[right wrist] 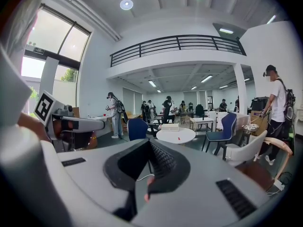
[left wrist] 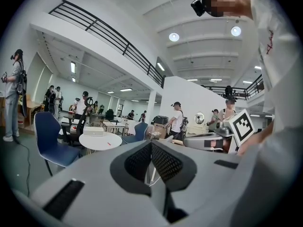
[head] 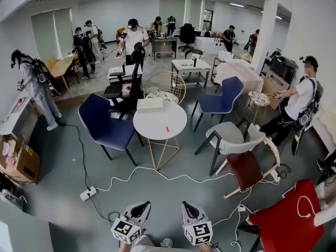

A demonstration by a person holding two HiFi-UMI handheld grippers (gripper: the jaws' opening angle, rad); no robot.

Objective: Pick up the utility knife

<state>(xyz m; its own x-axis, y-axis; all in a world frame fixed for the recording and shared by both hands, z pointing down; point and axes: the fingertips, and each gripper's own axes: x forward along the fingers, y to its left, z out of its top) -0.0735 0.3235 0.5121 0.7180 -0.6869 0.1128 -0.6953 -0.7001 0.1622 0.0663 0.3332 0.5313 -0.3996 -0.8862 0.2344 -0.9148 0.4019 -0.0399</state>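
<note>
A small red utility knife (head: 167, 128) lies on the round white table (head: 157, 122), in front of a white box (head: 150, 105). The table stands a few steps ahead of me. Both grippers are low at the bottom of the head view, well short of it: my left gripper (head: 140, 207) and my right gripper (head: 188, 207). Each has its jaws together with nothing between them. The left gripper view shows the left gripper (left wrist: 151, 144) with the knife (left wrist: 109, 144) far off at the left. In the right gripper view the knife (right wrist: 179, 138) lies straight beyond the right gripper (right wrist: 150, 143).
A blue chair (head: 105, 125) stands left of the table, and a white and brown chair (head: 239, 159) to its right. A red chair (head: 291, 219) is at my near right. White cables and a power strip (head: 87, 193) cross the floor between me and the table. Several people stand around the room.
</note>
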